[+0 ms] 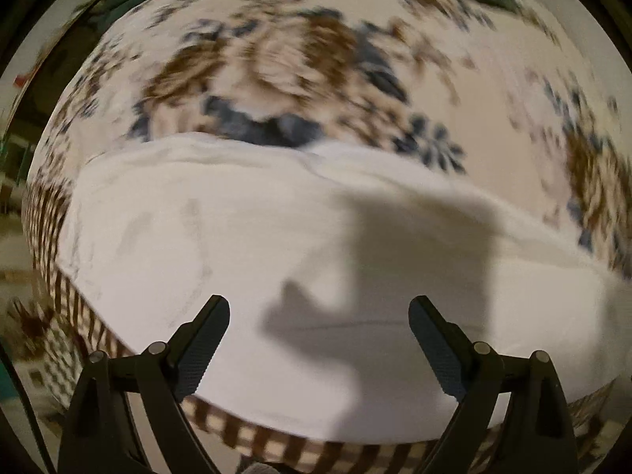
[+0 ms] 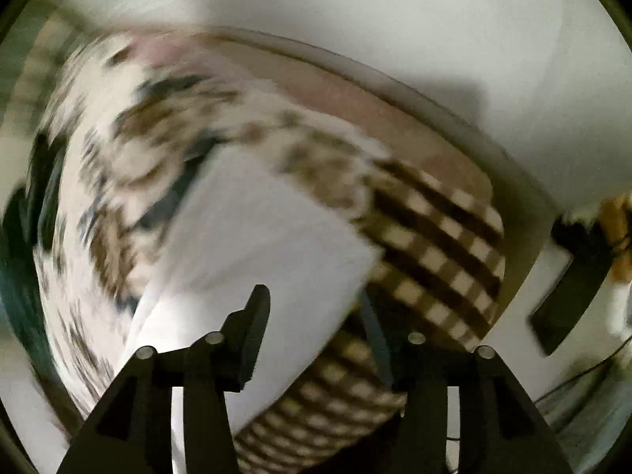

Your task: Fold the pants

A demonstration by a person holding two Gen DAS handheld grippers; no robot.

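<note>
Jaw state: the left gripper [image 1: 319,308] stands with its jaws wide apart and nothing between them. On the right gripper [image 2: 312,312] only the left finger is clearly visible, at about 6 o'clock in the right wrist view. The other finger is hidden in shadow and blur, so whether these jaws are apart or together cannot be told.

Left wrist view, left to right: at 9 o'clock the checked border of the blanket [image 1: 276,51] drops over the bed edge. The white pants [image 1: 252,245] occupy the centre as a broad flat panel, from 9 o'clock across to 3 o'clock. One long edge runs along the checked border at 6 o'clock. The far edge crosses the floral print toward 12 o'clock. The gripper's shadow falls on the fabric at centre, which suggests the tool hangs just above the cloth without touching it. This open, hovering posture suits a release or an approach; which one cannot be judged.

Right wrist view, left to right: floral blanket [image 2: 118,126] from 9 to 11 o'clock, pants [image 2: 252,237] at centre, checked border at 3 to 5 o'clock. The visible finger overlaps the near pants edge. Contact cannot be confirmed through the motion blur.

The flat, squared lay suggests that folding is well advanced.
</note>
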